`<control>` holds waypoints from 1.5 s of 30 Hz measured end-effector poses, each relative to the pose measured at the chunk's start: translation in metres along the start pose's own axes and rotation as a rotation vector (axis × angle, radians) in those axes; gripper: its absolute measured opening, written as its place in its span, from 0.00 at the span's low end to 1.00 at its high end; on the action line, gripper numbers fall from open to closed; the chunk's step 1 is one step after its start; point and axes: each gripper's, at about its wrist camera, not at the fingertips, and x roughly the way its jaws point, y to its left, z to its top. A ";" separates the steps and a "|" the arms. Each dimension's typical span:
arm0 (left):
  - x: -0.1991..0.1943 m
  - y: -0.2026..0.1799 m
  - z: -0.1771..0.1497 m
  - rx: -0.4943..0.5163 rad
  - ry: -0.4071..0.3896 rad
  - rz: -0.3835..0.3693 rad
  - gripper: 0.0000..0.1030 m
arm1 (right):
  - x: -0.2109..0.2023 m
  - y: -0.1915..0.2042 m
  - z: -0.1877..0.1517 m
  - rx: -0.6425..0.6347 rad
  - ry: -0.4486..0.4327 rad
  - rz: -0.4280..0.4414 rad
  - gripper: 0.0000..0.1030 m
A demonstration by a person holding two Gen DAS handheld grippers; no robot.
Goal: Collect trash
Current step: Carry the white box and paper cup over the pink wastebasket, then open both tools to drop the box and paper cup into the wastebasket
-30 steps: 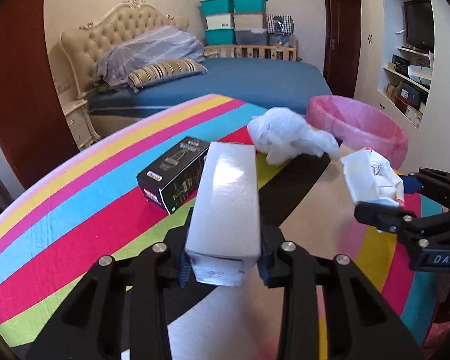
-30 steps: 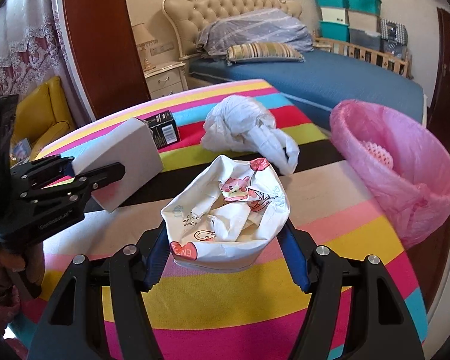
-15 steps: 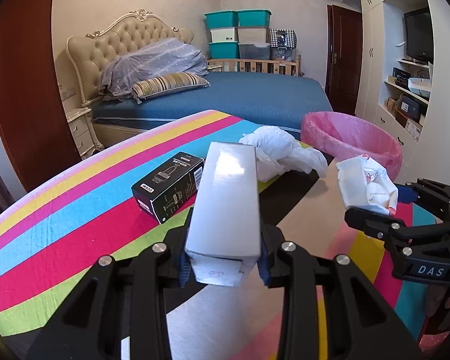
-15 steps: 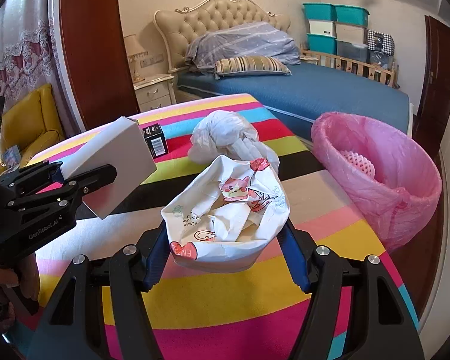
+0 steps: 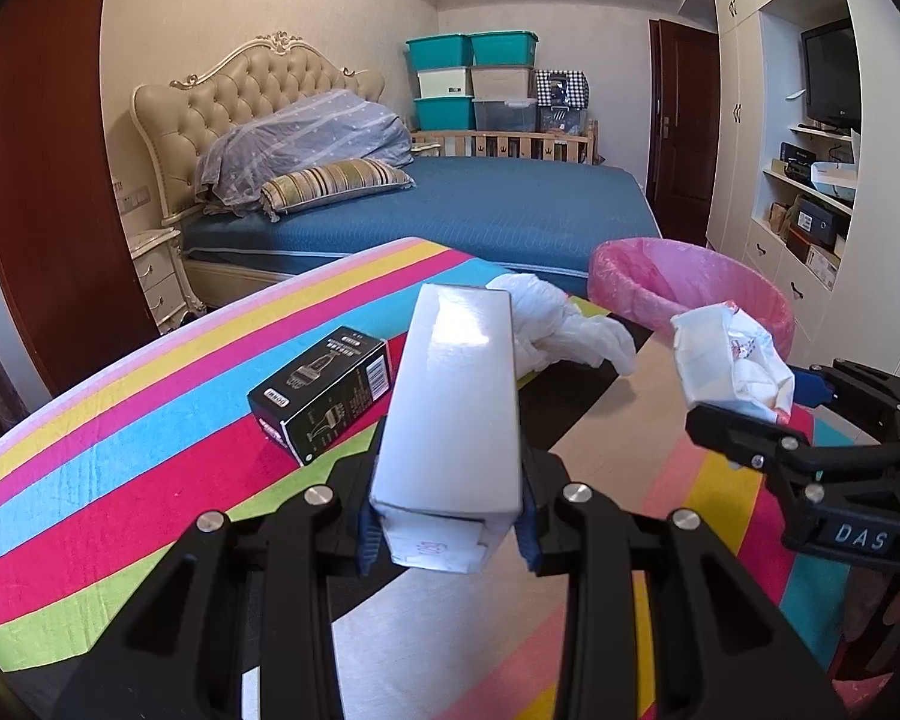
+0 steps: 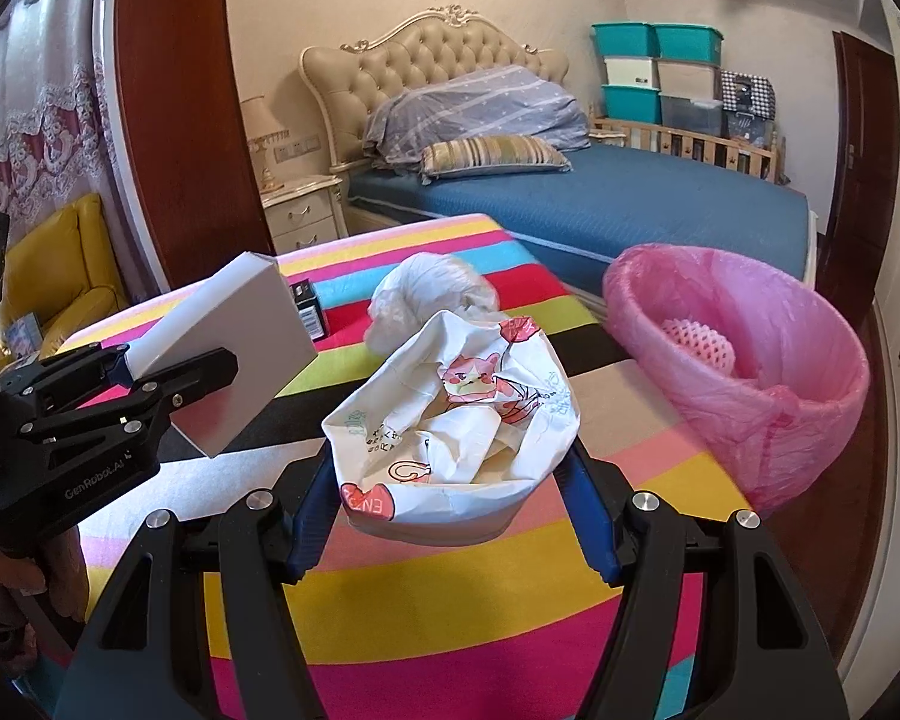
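Left wrist | left gripper (image 5: 447, 531) still clamps white box (image 5: 453, 402) | right gripper (image 6: 453, 516) still grips crumpled wrapper (image 6: 450, 420)

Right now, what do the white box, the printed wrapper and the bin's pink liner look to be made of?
White box: probably smooth cardboard; crisp edges, folded end flap, soft sheen.
Printed wrapper: thin crumpled film or coated paper, hard to tell which; sharp creases, cartoon print.
Pink liner: thin plastic film; translucent, wrinkled, bunched over the rim.

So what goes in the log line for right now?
left gripper: shut on box | right gripper: shut on wrapper | bin: nearby
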 end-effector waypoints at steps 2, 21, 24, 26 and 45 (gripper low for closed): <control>0.000 -0.002 0.000 0.000 -0.003 -0.005 0.33 | -0.002 -0.006 0.001 0.013 -0.009 -0.006 0.62; 0.031 -0.043 0.028 0.023 -0.012 -0.097 0.33 | -0.016 -0.056 0.015 0.035 -0.069 -0.092 0.62; 0.039 -0.052 0.038 0.022 -0.016 -0.133 0.33 | -0.018 -0.063 0.018 0.037 -0.078 -0.114 0.62; 0.043 -0.057 0.045 0.026 -0.020 -0.149 0.33 | -0.021 -0.072 0.020 0.042 -0.085 -0.129 0.62; 0.135 -0.139 0.136 -0.008 0.012 -0.304 0.34 | 0.014 -0.183 0.055 0.009 -0.085 -0.263 0.63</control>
